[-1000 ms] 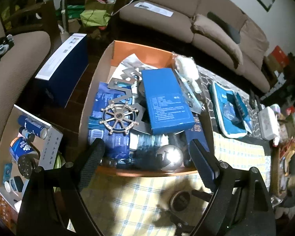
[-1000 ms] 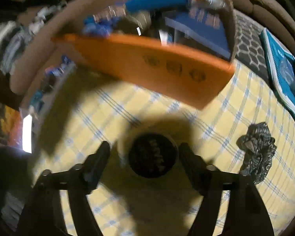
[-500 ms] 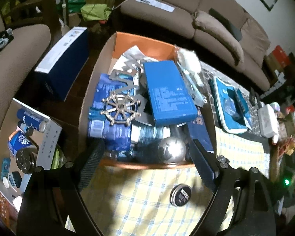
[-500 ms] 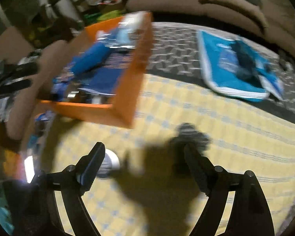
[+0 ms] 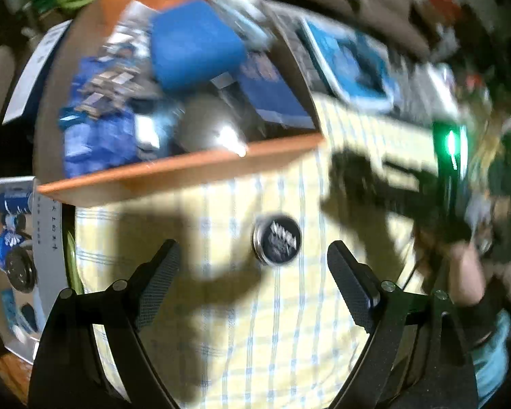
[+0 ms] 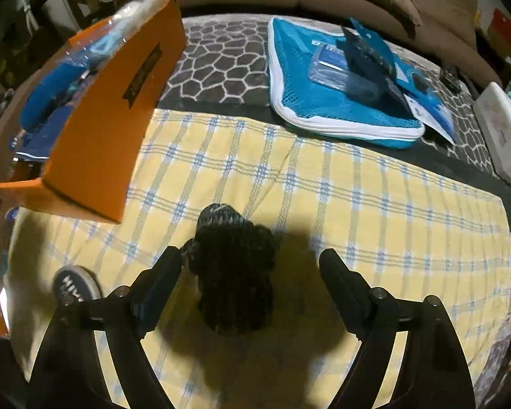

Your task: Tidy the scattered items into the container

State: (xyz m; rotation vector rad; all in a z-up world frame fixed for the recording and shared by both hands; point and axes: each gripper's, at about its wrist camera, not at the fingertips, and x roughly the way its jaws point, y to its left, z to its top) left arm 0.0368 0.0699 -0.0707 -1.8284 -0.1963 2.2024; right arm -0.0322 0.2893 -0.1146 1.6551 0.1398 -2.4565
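Left claw [image 5: 252,266] shifted over tin [image 5: 277,240] | box [image 5: 173,173] contents blurred

Both looking steeply down from close above the checked cloth [image 6: 323,187] — left wrist facing the orange box [image 5: 173,173], right wrist beside it. Shared: cloth, box, round tin [image 5: 277,238] — blurry on the left.

No text reads clearly: the round tin's [image 6: 75,284] white lettering is cut off and blurred.
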